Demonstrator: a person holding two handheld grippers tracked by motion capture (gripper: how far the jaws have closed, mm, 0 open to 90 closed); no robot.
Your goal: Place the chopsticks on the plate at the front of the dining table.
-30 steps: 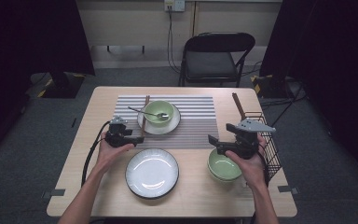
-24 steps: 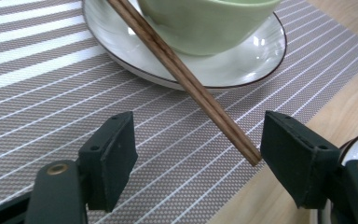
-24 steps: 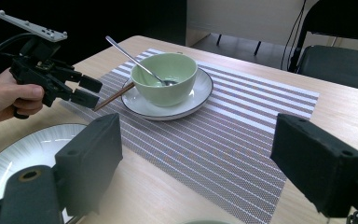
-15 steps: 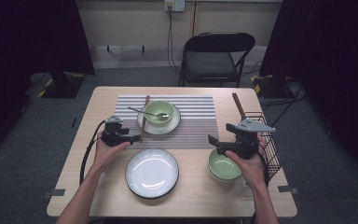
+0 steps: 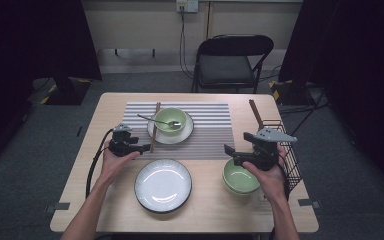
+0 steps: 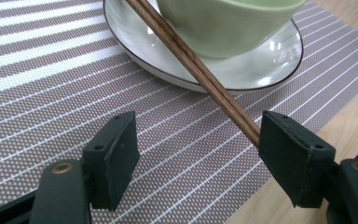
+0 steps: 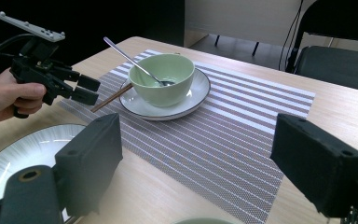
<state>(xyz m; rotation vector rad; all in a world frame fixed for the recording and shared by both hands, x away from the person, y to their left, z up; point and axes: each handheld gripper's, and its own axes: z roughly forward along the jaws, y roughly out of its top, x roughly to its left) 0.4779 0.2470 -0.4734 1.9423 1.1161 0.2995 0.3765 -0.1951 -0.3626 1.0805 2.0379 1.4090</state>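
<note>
A pair of brown chopsticks (image 6: pixel 191 60) lies with its far end resting on the rim of a white saucer (image 6: pixel 261 65) that holds a green bowl (image 6: pixel 223 23). My left gripper (image 6: pixel 200 144) is open and low over the striped placemat (image 6: pixel 51 70); the chopsticks' near tip lies between its jaws, right by the right-hand pad. In the high view the left gripper (image 5: pixel 141 147) points at the chopsticks (image 5: pixel 154 125). My right gripper (image 5: pixel 230 155) is open and holds nothing, just left of a second green bowl (image 5: pixel 241 177).
A spoon (image 5: pixel 160 121) rests in the far bowl (image 5: pixel 170 120). A large white plate (image 5: pixel 163 185) lies at the front middle. A wire basket (image 5: pixel 286 150) stands at the right edge, with another pair of chopsticks (image 5: pixel 255 112) behind it. A chair (image 5: pixel 230 62) stands beyond the table.
</note>
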